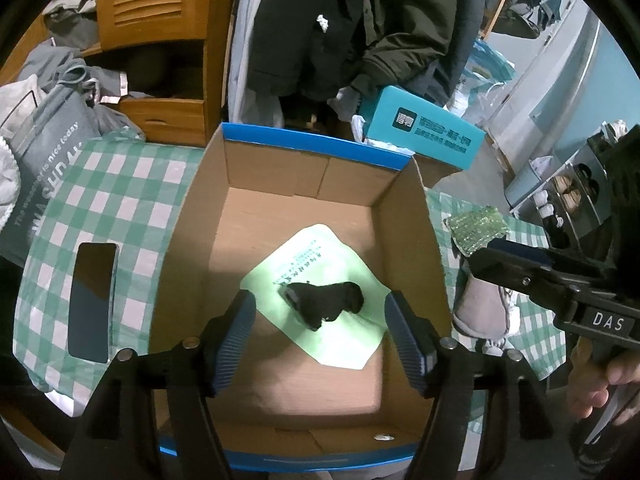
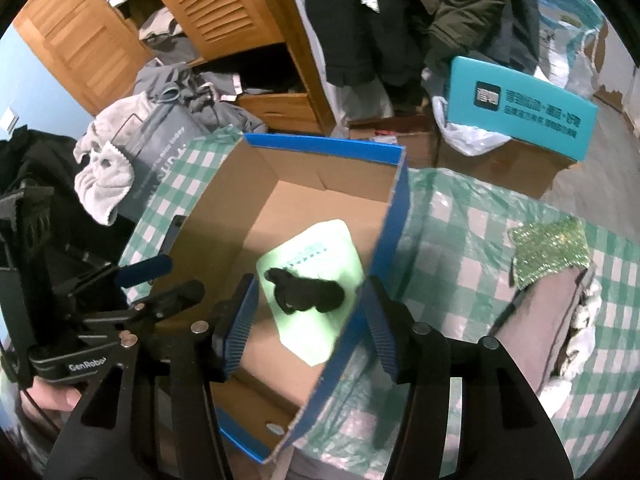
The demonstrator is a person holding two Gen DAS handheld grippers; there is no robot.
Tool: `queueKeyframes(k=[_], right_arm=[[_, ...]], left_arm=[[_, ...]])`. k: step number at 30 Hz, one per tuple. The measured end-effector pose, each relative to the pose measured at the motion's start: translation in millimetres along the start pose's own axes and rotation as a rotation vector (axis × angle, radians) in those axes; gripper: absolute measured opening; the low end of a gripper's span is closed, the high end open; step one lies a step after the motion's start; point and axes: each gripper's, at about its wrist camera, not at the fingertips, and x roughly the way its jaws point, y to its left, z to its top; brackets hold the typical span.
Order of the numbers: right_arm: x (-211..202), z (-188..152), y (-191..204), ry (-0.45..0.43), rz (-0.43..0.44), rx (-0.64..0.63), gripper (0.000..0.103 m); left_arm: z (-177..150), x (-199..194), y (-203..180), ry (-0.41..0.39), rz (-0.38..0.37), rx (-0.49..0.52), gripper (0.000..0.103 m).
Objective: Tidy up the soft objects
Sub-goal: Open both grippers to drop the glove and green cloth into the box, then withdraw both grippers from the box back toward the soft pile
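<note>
1. Green-and-white checked cloth (image 1: 132, 184) over a work surface; cluttered bedroom behind.
2. Nearest, left gripper (image 1: 320, 332): jaws apart and empty, poised above the open brown cardboard box with blue rim (image 1: 316, 144).
3. Right gripper (image 2: 308, 320): jaws apart, nothing pressed between the pads; right pad outside the box's right wall, left pad over the interior.
4. Inside the box: small black soft item (image 1: 326, 300), possibly a rolled sock, resting on a pale green flat packet (image 1: 320, 268) on the box floor. Both clear of either gripper. Judged as placed.
5. Left of the box on the cloth: dark flat phone-like slab (image 1: 92, 300). Not a soft item; presumably to be left alone.
6. Right of the box, still outside it: pinkish-grey soft slipper-like item (image 2: 540, 320) and, just beyond it, glittery green fabric piece (image 2: 552, 252). Judged as remaining work.
7. Farther left: grey printed fabric bag (image 1: 52, 168) and loose grey garments; unclear whether part of the task.
8. Farthest: wooden louvred wardrobe (image 2: 216, 12), hanging dark jackets (image 1: 352, 20), teal printed carton (image 2: 520, 108).
9. Progress estimate: early to middle; two items boxed, at least two soft items left.
</note>
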Motion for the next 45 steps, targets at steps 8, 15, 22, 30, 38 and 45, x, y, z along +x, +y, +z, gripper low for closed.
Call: queueKeyframes(k=[8,15,22,30,38,45], right_arm=[[-11.4,-12.3,-24.7,-0.005,-0.022,0.037,0.054],[-25.7,-21.8,-42.3,-0.02,-0.038,0.06,0.054],[-38.9,-33.2,-64.3,-0.035,-0.058,0.093,0.055],[-53.4,-47.7,-90.6,-0.051,-0.08,0.136,0.055],[-68.8,-61.3,-118.9,-0.07,-0.097,0.188,0.055],[-77.0,-74.2,-141.0,-0.076,-0.11,0.232,0.055]], left_arm=[[-1.0,2.8,-20.6,0.009,-0.016,0.039,0.069],[-3.3,8.8,-42.8,0.027,-0.025,0.081,0.069],[-5.0,12.4,-64.6,0.042,-0.039,0.114,0.069],[-8.0,18.0,-93.6,0.061,-0.053,0.163,0.069],[-11.5,24.5,-121.8,0.082,-0.073,0.206,0.069],[-19.6,34.1,-145.6,0.11,-0.086,0.247,0.069]])
